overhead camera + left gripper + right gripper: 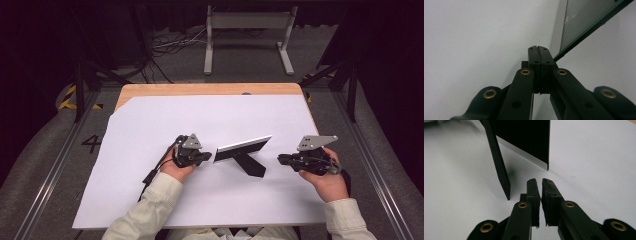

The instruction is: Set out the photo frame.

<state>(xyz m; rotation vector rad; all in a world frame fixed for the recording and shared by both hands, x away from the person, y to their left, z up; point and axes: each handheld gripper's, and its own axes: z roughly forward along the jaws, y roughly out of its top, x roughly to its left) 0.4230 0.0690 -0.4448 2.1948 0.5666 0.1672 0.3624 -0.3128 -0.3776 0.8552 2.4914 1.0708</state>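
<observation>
Left gripper [539,53] jaws pressed together, empty, at picture frame [242,148] edge; right gripper [542,186] jaws nearly closed, empty, near stand leg [499,162]. Steady frame gently, avoid tipping.

A recording lab, dark and rigged for filming.

The wooden table [150,90] stood under a white sheet [210,120] on a grey floor, black curtains all round it. Metal rails [50,170] ran along both sides, loose cables [170,45] lay by a grey stand [247,22], and yellow-and-black tape [67,100] marked the floor.
</observation>
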